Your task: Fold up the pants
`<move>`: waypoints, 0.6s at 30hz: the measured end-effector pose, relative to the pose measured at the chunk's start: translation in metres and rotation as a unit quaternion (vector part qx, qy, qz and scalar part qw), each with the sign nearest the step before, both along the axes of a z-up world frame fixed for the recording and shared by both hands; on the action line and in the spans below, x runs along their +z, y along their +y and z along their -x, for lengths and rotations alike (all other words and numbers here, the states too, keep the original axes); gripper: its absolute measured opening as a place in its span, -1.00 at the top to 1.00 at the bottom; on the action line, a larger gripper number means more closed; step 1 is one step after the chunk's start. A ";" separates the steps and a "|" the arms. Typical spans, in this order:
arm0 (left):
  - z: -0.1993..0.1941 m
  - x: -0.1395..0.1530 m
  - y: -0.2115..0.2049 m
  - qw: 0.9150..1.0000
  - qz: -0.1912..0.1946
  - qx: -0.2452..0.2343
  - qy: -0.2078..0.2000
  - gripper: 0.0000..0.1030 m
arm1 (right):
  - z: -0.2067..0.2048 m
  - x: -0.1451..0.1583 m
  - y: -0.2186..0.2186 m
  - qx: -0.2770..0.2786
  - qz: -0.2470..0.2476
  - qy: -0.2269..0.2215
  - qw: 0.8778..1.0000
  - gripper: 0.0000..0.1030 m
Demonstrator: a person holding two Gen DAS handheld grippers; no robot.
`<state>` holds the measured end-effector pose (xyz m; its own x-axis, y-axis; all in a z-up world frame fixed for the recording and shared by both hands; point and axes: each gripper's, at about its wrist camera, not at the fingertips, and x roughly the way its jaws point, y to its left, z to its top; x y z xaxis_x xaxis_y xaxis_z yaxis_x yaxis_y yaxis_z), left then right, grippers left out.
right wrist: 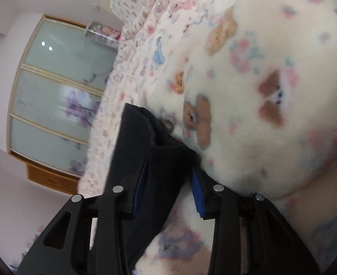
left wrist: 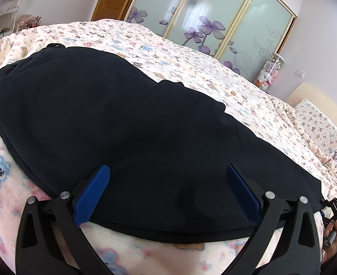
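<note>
Beyond the dark pants (left wrist: 127,119) the bed (left wrist: 191,68) lies open, patterned blanket bare right across to the far edge. On the right a pillow (left wrist: 317,123) and headboard (left wrist: 306,94) close that side. The wardrobe (left wrist: 225,18) stands behind the bed. A raised fold of fleecy blanket (right wrist: 271,91) crowds close beside the right gripper (right wrist: 170,183).
</note>
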<state>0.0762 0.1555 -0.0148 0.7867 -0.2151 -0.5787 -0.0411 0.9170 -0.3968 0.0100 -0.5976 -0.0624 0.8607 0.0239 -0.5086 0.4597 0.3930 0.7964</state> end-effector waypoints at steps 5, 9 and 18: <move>0.000 0.000 0.002 1.000 0.001 0.000 0.000 -0.96 | -0.001 -0.004 0.001 -0.011 0.002 -0.011 1.000 0.54; 0.001 -0.001 0.002 1.000 0.003 -0.001 -0.001 -0.96 | 0.007 0.008 0.006 -0.010 0.016 -0.058 0.998 0.72; 0.003 0.000 0.005 1.000 0.023 0.002 -0.009 -0.96 | 0.001 0.097 0.086 0.074 0.217 -0.134 0.964 0.74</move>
<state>0.0731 0.1606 -0.0144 0.7977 -0.2376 -0.5542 -0.0373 0.8979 -0.4387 0.0088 -0.5115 0.0342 0.9662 -0.0081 -0.2575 0.1728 0.7617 0.6244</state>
